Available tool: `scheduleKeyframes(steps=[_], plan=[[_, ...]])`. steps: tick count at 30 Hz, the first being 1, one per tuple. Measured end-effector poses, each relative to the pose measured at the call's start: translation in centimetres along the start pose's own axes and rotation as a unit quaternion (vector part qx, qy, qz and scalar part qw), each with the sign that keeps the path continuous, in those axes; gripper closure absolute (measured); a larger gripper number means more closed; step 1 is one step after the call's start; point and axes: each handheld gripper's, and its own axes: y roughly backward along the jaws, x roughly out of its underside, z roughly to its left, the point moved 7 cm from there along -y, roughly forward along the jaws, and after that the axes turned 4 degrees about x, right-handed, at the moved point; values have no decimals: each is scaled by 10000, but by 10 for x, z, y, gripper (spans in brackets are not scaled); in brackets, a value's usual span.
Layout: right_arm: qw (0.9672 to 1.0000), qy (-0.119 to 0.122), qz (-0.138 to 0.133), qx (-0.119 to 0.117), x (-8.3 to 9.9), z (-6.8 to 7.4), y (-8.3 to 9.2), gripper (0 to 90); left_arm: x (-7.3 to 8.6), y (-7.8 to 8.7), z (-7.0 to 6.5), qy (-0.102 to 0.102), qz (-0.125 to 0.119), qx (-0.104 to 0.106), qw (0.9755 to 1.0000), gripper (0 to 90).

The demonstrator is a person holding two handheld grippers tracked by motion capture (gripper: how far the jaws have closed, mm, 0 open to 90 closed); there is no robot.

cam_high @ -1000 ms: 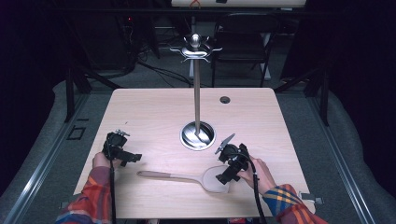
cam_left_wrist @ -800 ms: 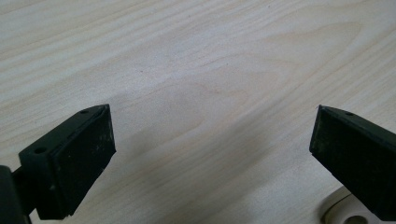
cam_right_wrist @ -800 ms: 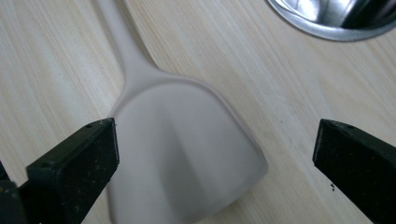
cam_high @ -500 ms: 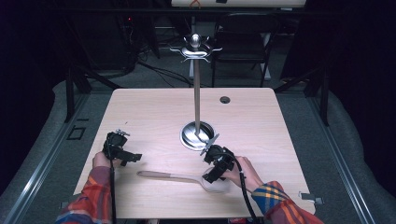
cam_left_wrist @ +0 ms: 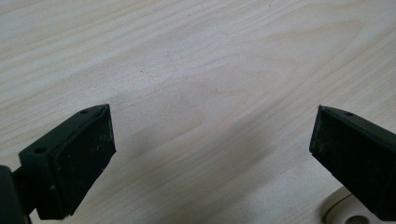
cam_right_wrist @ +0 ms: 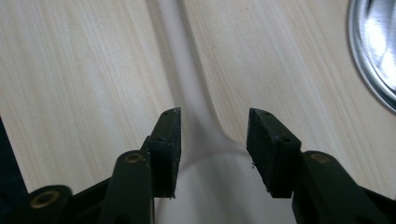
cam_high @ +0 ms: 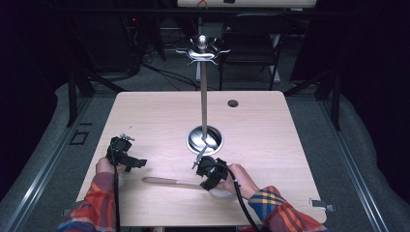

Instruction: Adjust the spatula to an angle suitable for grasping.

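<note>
My right gripper [cam_right_wrist: 212, 140], jaws parted, straddles the neck of the pale spatula [cam_right_wrist: 187, 98] beside the stand's steel base [cam_right_wrist: 373, 51]. My left gripper [cam_left_wrist: 210, 154] hovers wide open over the table [cam_left_wrist: 196, 70].

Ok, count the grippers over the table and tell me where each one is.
2. The left gripper is at the table's near-left, jaws wide open over bare wood. The right gripper is near the middle, jaws open astride the spatula, beside the stand's base.

The left gripper [cam_left_wrist: 212, 154] holds its two black fingers [cam_left_wrist: 70, 163] wide apart above the pale wooden table [cam_left_wrist: 201, 70]; a whitish rounded object [cam_left_wrist: 348, 212] peeks beneath the right one.
</note>
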Motion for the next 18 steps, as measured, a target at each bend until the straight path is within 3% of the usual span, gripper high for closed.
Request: scheduleKeyframes(steps=[6,18], plan=[[9998,206,50,5,-9,7,-5,653,0,0,0,2,0,2,10000,0],[9991,376,189,-65,-20,13,-18,696,0,0,0,-1,7,-7,10000,0]])
